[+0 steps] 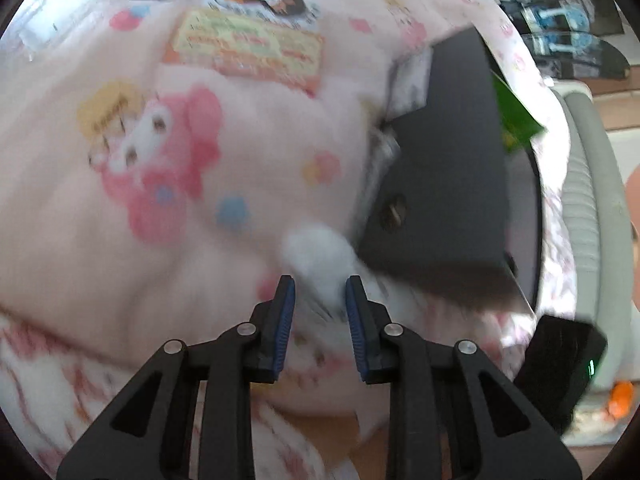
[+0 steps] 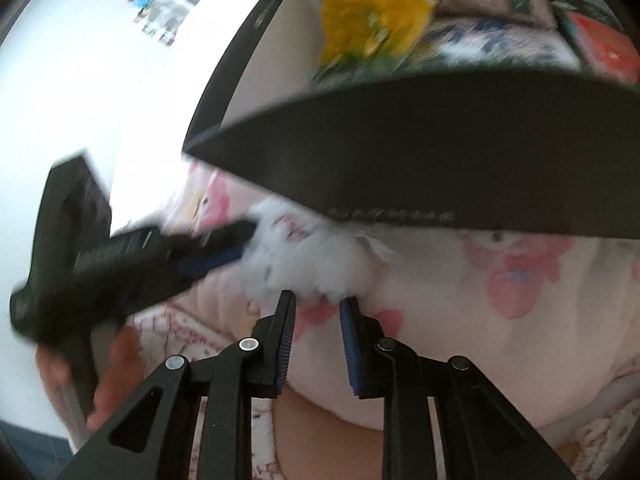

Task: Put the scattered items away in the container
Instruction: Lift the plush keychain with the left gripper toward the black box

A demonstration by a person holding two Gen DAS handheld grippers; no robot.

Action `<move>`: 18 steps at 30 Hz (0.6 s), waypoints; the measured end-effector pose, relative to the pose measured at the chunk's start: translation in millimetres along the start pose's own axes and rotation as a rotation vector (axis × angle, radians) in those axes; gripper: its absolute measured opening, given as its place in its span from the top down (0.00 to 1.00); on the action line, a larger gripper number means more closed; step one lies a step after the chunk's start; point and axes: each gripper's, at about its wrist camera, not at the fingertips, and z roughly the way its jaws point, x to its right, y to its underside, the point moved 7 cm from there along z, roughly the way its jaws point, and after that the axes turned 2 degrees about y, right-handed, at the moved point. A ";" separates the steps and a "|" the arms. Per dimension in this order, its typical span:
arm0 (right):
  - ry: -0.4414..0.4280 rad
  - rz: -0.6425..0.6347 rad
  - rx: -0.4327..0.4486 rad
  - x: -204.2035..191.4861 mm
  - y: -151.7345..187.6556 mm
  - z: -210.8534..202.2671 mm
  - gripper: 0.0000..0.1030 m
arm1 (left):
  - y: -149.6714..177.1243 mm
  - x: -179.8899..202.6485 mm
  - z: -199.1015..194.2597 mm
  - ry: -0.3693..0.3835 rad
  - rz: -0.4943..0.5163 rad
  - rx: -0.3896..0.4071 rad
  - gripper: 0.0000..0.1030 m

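Both tongs grip one white fluffy item. The left tongs (image 1: 320, 292) are closed on the fluff (image 1: 316, 252) between the blue pads; the right tongs (image 2: 318, 300) pinch its lower edge, though blur leaves that contact less certain. The fluff lies on the pink printed blanket (image 1: 160, 208), just at the near wall of the black container (image 1: 448, 184) and not yet inside it.

Step in hand, as judged: lifting the fluff over the wall and into the container. To do it well, both tongs should rise together so the soft material is not pulled apart between them, clear the rim fully before moving across, and release only once the fluff is over the opening. Loose fibres may cling to the ribbed pads, so a clean opening of the tongs is advisable.

View differences: the left wrist view shows the container from outside, with a card (image 1: 248, 48) and other flat objects lying further up the blanket. The right wrist view alone shows the left tool with the hand (image 2: 116, 376) holding it, and past the rim a yellow object (image 2: 372, 16) among other items.
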 end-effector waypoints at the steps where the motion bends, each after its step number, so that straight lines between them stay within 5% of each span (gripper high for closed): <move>1: 0.025 -0.003 0.020 2.5 -2.0 -4.6 0.81 | 6.7 3.2 -2.3 0.012 0.009 -0.018 0.76; 4: 0.097 -0.013 0.089 8.9 -10.1 -22.6 0.81 | 13.2 5.7 -13.8 0.011 0.021 -0.003 0.76; 6: 0.068 0.003 0.104 9.4 -13.9 -30.3 0.81 | 3.8 1.3 -20.2 0.035 -0.010 0.037 0.75; 13: -0.009 0.017 -0.008 15.9 -2.5 -15.7 0.81 | -41.7 -26.8 -18.2 0.032 -0.135 0.146 0.64; 18: -0.024 0.028 -0.005 12.7 -5.5 -9.5 0.81 | -36.7 -26.2 2.5 0.033 -0.121 0.035 0.68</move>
